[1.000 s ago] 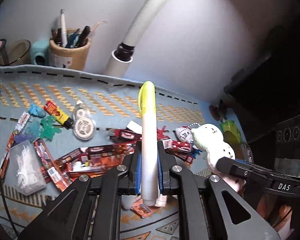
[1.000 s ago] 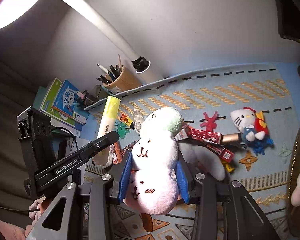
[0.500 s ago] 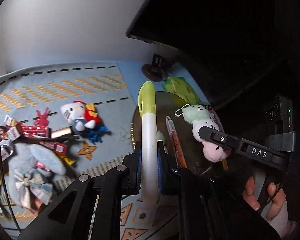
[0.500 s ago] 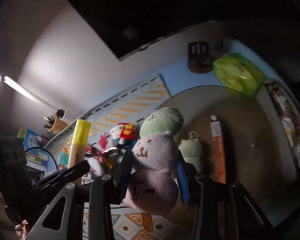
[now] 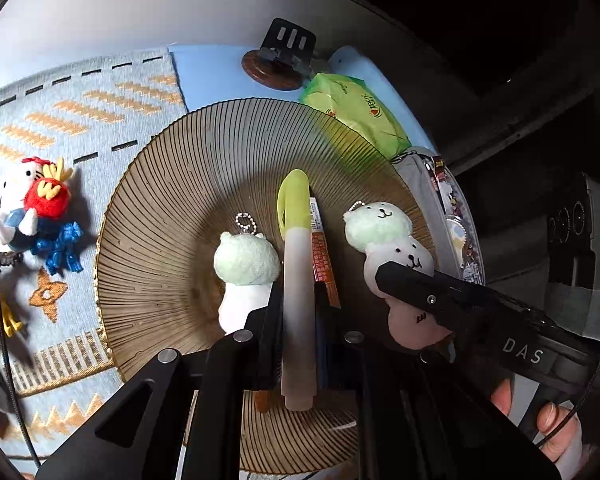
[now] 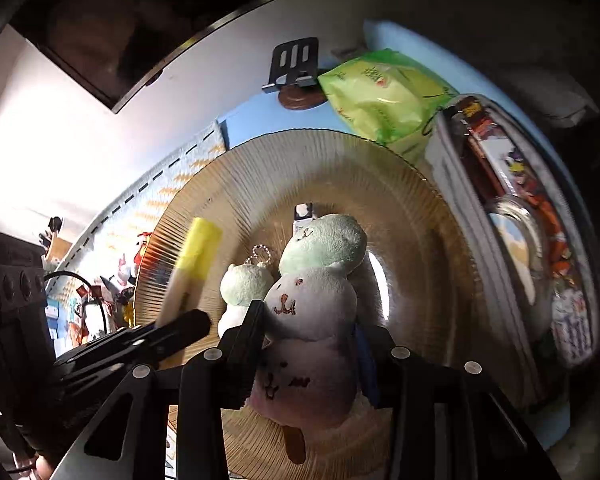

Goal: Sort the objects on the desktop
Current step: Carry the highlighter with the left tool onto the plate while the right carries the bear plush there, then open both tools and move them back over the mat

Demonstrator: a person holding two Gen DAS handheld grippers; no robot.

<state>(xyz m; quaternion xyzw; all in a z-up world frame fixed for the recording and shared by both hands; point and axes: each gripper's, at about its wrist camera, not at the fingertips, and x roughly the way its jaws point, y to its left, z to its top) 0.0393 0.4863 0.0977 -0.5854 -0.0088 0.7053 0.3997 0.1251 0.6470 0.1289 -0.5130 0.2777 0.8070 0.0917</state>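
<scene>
My left gripper point(image 5: 296, 300) is shut on a highlighter point(image 5: 296, 264) with a yellow cap, which sticks forward over the brown ribbed plate point(image 5: 172, 216). My right gripper point(image 6: 312, 328) is shut on a stacked plush toy point(image 6: 316, 304), green head on top and pale bodies below, hanging above the same plate point(image 6: 420, 248). That toy point(image 5: 388, 244) and the right gripper's finger point(image 5: 440, 296) show at the right of the left wrist view. In the plate lie a second small green-and-white plush point(image 5: 246, 268) with a bead chain and an orange pen point(image 5: 322, 256).
A green packet point(image 5: 356, 112) and a dark stand point(image 5: 284, 56) sit behind the plate. A grey pencil case point(image 6: 516, 216) of colourful items lies to its right. On the patterned blue mat point(image 5: 76, 112) to the left rest a cat plush point(image 5: 28, 204) and blue figures point(image 5: 62, 246).
Both grippers have swung from the cluttered mat across to the brown plate and lowered toward it, still holding the highlighter and the plush toy. The plate now fills both views.
</scene>
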